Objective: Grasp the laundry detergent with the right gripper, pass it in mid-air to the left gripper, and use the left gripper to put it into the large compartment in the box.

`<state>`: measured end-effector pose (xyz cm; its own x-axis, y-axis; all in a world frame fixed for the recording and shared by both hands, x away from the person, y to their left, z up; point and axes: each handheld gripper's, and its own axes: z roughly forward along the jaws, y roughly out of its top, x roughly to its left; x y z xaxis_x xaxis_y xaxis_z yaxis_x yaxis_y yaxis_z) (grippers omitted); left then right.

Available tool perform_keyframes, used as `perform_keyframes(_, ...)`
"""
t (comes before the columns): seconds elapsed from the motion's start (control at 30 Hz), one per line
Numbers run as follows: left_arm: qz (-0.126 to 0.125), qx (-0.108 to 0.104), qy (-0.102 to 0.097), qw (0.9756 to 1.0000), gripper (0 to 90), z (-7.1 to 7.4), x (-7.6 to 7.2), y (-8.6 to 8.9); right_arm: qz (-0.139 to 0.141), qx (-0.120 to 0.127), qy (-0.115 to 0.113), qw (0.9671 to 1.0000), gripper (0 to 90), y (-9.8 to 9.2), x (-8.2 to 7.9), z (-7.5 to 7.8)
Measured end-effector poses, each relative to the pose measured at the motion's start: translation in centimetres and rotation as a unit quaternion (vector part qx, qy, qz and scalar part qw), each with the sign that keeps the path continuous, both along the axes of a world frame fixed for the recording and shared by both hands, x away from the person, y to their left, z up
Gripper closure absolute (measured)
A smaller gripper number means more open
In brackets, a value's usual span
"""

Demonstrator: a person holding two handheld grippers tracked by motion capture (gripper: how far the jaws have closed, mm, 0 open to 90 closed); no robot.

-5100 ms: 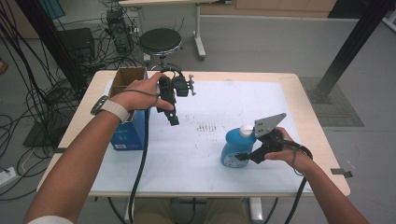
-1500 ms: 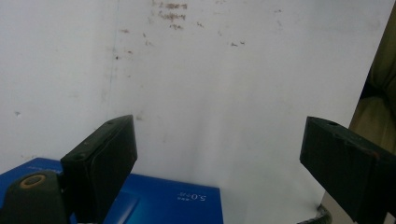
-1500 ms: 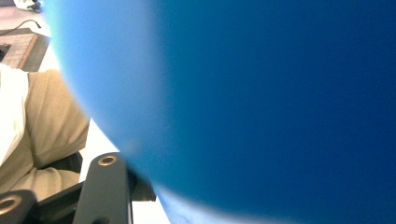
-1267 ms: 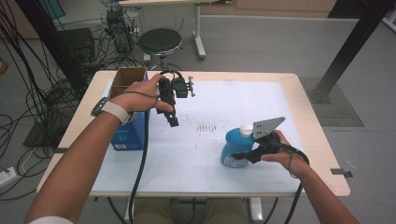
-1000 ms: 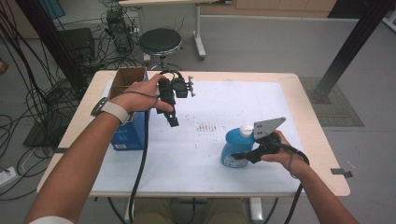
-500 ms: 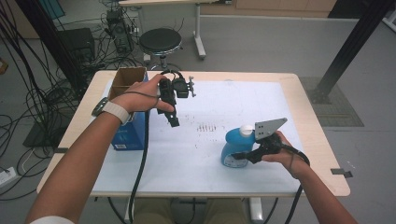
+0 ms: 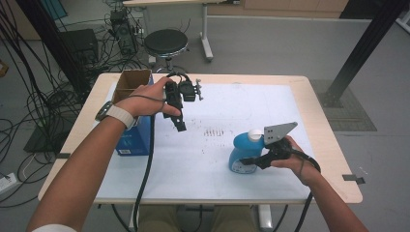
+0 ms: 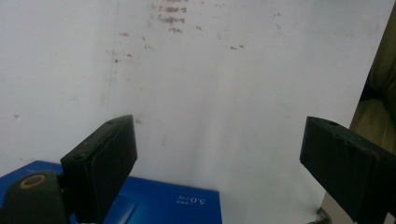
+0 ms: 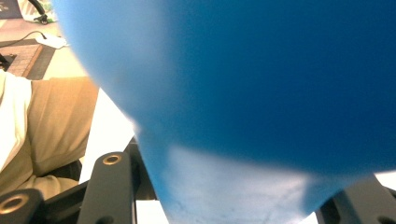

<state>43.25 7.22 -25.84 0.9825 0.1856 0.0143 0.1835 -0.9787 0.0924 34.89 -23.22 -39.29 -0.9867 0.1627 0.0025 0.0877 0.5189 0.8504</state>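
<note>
right gripper clamped on the blue bottle, left one open over the box

high view first, from the near edge of the table: the person's two forearms come in low, and the right hand holds the right gripper close to the near right corner. its jaws have just been closing and now sit pressed on the lower body of a blue bottle with a white cap, which stands upright on the white sheet covering the tabletop. the grey three-cornered plate on that gripper tilts up just beside the cap. in the right gripper view the blue bottle's side sits hard against the lens, blurred, between the two black jaws at the bottom corners.

farther in, toward the left edge, a blue box stands on the table with a brown cardboard box right behind it at the far left corner; whether the two touch i cannot tell. the left hand carries the left gripper above the sheet just right of the blue box, pointing down. in the left gripper view its jaws stand wide apart with nothing between them, the blue box's top under the left jaw and a patch of brownish marks on the sheet beyond.

beyond the far edge, on the floor, stands a round black stool among loose cables.
</note>
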Motion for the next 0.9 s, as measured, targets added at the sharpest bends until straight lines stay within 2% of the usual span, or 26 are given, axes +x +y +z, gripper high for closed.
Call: perform_keyframes(0.9, 0.001, 0.003, -0.002, 1.0000, 11.4, 0.22, -0.15, 0.03, -0.002, 0.000, 0.004, 1.0000, 44.5, -0.03, -0.01, -0.01)
